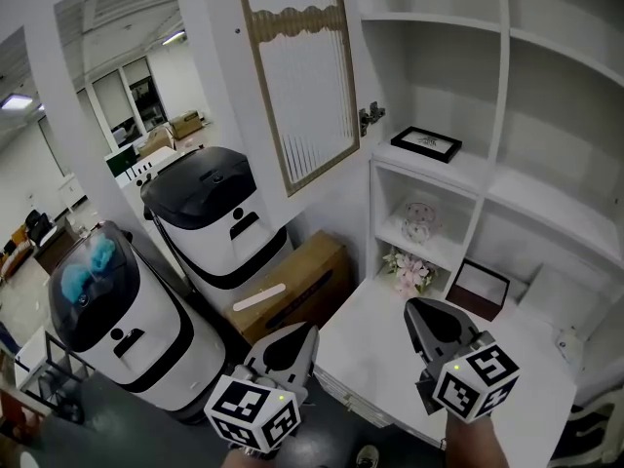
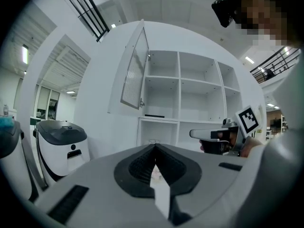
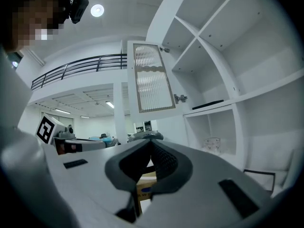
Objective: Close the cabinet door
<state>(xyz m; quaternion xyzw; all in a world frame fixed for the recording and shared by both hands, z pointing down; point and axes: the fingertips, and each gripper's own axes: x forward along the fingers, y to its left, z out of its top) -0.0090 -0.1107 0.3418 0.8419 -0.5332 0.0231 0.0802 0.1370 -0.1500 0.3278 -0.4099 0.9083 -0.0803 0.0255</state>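
White bench (image 1: 375,364) at the foot of the shelving unit lies nearest, with both claws at its near edge. The left claw (image 1: 295,339) has its jaws pressed together on nothing, and the right claw (image 1: 422,312) is likewise closed and empty (both point toward the shelves). Beyond sit pink flowers (image 1: 410,271) and a glass jar (image 1: 418,220) in the lower cubbies. Farther up, the ribbed-glass cabinet door (image 1: 302,76) stands wide open, well apart from both claws.

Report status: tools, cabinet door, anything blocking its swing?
Left tool and right tool shut, empty, not touching the door. Cabinet door wide open. Nothing seen blocking its swing.
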